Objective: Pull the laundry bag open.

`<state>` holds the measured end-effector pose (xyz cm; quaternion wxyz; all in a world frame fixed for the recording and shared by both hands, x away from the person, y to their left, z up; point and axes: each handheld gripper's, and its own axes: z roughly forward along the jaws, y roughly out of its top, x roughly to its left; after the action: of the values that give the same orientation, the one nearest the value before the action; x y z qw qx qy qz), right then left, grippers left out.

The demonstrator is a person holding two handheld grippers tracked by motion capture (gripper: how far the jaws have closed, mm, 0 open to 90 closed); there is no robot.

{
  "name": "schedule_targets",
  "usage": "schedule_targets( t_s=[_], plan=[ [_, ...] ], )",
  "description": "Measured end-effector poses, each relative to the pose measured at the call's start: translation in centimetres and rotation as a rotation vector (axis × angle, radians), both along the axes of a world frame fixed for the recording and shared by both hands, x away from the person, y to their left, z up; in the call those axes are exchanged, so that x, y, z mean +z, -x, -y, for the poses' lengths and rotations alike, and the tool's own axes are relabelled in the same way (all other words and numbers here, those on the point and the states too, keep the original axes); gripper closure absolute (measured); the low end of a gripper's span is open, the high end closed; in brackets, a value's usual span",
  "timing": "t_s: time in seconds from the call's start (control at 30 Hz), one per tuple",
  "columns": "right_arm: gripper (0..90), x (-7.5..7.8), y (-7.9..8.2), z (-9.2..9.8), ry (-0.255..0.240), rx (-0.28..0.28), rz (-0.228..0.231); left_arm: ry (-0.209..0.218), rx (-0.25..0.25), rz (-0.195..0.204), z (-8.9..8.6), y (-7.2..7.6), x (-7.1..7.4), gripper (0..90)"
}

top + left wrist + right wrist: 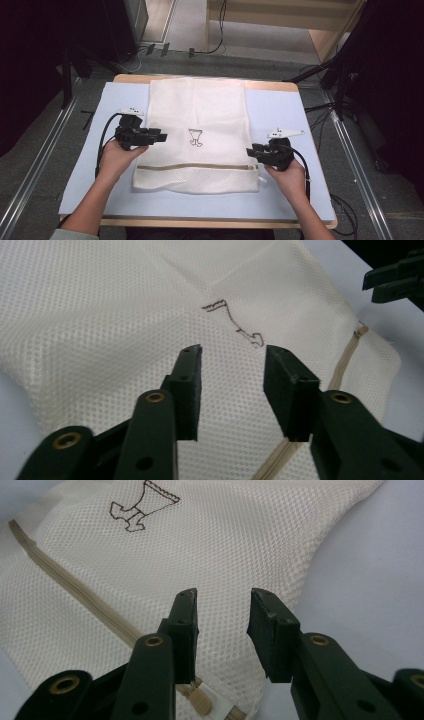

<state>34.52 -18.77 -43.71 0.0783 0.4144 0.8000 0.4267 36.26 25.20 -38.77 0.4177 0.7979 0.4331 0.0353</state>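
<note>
High view: a white mesh bag (197, 135) lies flat on a pale blue mat (290, 120) that covers the table (280, 86). The bag runs lengthwise from the far edge toward the person. A beige zipper (195, 167) crosses it near the near end, and a small dark emblem (195, 138) sits at mid-bag. The left gripper (161, 136) is held at the bag's left edge, jaws pointing inward over the mesh. The right gripper (250, 151) is held at the bag's right edge, close to the zipper's right end, jaws pointing inward. A cable (102, 137) trails from the left gripper.

Left gripper view: the left gripper (232, 362) has its jaws spread, with a clear gap and nothing between the pads. Bare mesh shows through the gap. The emblem (235, 322) lies beyond the fingertips; the zipper (345, 362) runs along the right side. The other gripper's jaws show at the upper right corner.

Right gripper view: the right gripper (222, 605) has its jaws spread apart, pinching nothing. They stand over the bag's edge, with mesh (225, 545) ahead and the mat (370, 570) to the right. The zipper (75, 587) runs diagonally to the left jaw, and its pull tab (201, 701) lies at the base of that jaw. The emblem (141, 507) is at the top.
</note>
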Motion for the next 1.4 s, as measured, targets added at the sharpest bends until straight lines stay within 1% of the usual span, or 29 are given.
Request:
schedule_targets(
  t_s=[0.07,0.1,0.17,0.23,0.27,0.33,0.4,0.5,0.6,0.67,0.73,0.77,0.83,0.9,1.07,1.13,1.2,1.27,1.33,1.37,1.4],
  plan=[
    [68.5,-0.1,0.2,0.1,0.006,-0.003,0.001,0.015,-0.006,-0.003,0.3,0.2,0.3,65.5],
    [70.0,-0.1,0.3,0.2,0.01,-0.003,-0.006,0.023,-0.01,-0.008,0.6,0.2,0.3,66.8],
    [74.6,-0.5,0.5,0.4,0.011,-0.006,-0.024,0.018,-0.025,-0.017,1.0,0.3,0.2,69.7],
    [76.1,-0.8,0.6,0.5,0.01,-0.009,-0.039,0.02,-0.04,-0.03,1.5,0.2,0.0,70.6],
    [78.6,-0.9,0.6,0.6,0.012,-0.012,-0.044,0.019,-0.048,-0.036,1.7,0.2,-0.1,69.8],
    [82.6,-1.3,0.6,0.5,0.01,-0.007,-0.057,0.004,-0.056,-0.03,2.1,0.1,-0.3,64.4],
    [86.4,-1.6,0.7,0.4,0.038,-0.006,-0.072,0.001,-0.066,-0.031,2.5,-0.1,-0.4,63.3],
    [90.0,-2.0,0.9,0.4,0.056,0.007,-0.089,-0.006,-0.073,-0.022,2.9,-0.3,-0.5,59.8],
    [90.0,-2.3,1.0,0.4,0.071,0.007,-0.104,-0.01,-0.074,-0.023,3.1,-0.5,-0.6,57.0],
    [90.0,-2.6,1.0,0.4,0.088,0.008,-0.116,-0.01,-0.082,-0.025,3.3,-0.6,-0.7,56.8],
    [90.0,-2.8,1.0,0.5,0.092,0.009,-0.122,-0.003,-0.113,-0.037,3.5,-0.7,-0.8,58.6],
    [90.0,-2.9,1.0,0.5,0.092,0.011,-0.121,0.001,-0.117,-0.044,3.7,-0.7,-0.8,61.1],
    [90.0,-3.1,1.0,0.5,0.082,0.02,-0.128,0.011,-0.135,-0.049,4.1,-0.7,-0.8,64.5],
    [90.0,-3.3,1.1,0.5,0.072,0.025,-0.135,0.002,-0.142,-0.04,4.5,-0.6,-0.8,65.6],
    [90.0,-3.1,1.4,0.4,0.062,0.031,-0.143,-0.016,-0.146,-0.032,5.0,-0.4,-0.8,64.5],
    [90.0,-3.0,1.4,0.2,0.061,0.036,-0.15,-0.017,-0.148,-0.032,5.3,-0.3,-0.9,63.8],
    [90.0,-2.9,1.5,-0.1,0.061,0.047,-0.139,-0.021,-0.155,-0.028,5.6,-0.2,-0.9,63.2],
    [90.0,-2.7,1.6,-0.3,0.053,0.055,-0.127,-0.019,-0.159,-0.036,6.0,-0.1,-0.9,62.2],
    [90.0,-2.5,1.6,-0.7,0.041,0.067,-0.118,-0.018,-0.165,-0.055,6.4,-0.1,-0.9,58.4],
    [90.0,-2.4,1.7,-0.8,0.043,0.072,-0.112,-0.008,-0.172,-0.06,6.6,0.0,-1.0,58.5],
    [90.0,-2.4,1.7,-0.9,0.053,0.073,-0.104,-0.008,-0.179,-0.06,6.8,0.1,-0.9,58.6]
  ],
)
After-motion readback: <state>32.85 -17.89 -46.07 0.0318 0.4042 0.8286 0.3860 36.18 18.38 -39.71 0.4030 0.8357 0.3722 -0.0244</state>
